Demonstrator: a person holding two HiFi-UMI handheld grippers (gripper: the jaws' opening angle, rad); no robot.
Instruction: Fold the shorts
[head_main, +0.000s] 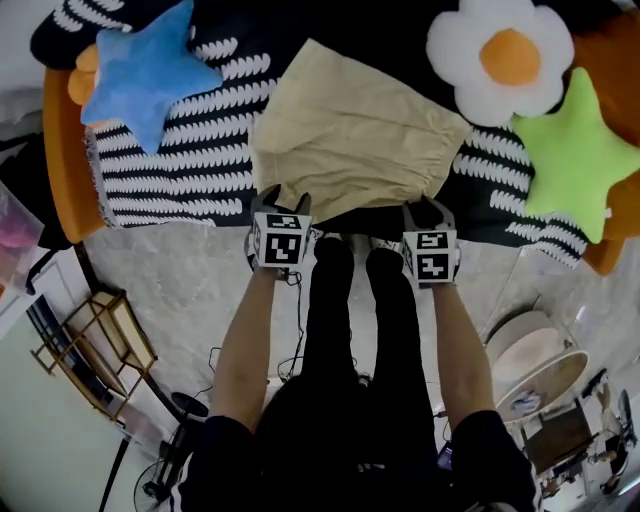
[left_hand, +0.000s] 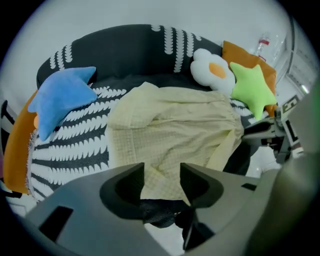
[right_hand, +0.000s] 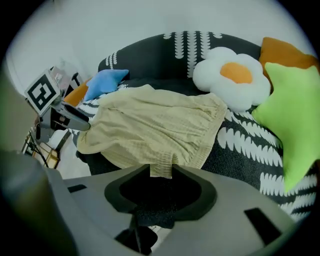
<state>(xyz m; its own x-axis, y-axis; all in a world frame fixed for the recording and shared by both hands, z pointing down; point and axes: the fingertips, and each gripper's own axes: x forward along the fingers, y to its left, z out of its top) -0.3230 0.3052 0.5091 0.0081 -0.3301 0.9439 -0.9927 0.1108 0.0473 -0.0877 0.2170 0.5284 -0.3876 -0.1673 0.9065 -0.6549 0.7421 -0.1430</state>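
Note:
The pale yellow shorts (head_main: 350, 135) lie spread on a black-and-white patterned cover (head_main: 190, 160), their near edge hanging over the front. My left gripper (head_main: 283, 203) is at the near left corner. In the left gripper view the cloth (left_hand: 170, 130) lies between the left gripper's (left_hand: 162, 176) jaws, which stand apart. My right gripper (head_main: 428, 208) is at the near right corner. In the right gripper view a narrow fold of the shorts (right_hand: 155, 125) is pinched in the right gripper's (right_hand: 161, 172) close-set jaws. Both grippers point steeply down.
A blue star pillow (head_main: 145, 70) lies at the back left, with a flower pillow (head_main: 500, 55) and a green star pillow (head_main: 580, 150) at the right. The person's black-clad legs (head_main: 360, 320) stand on the marble floor. A wooden rack (head_main: 100, 340) is at the lower left.

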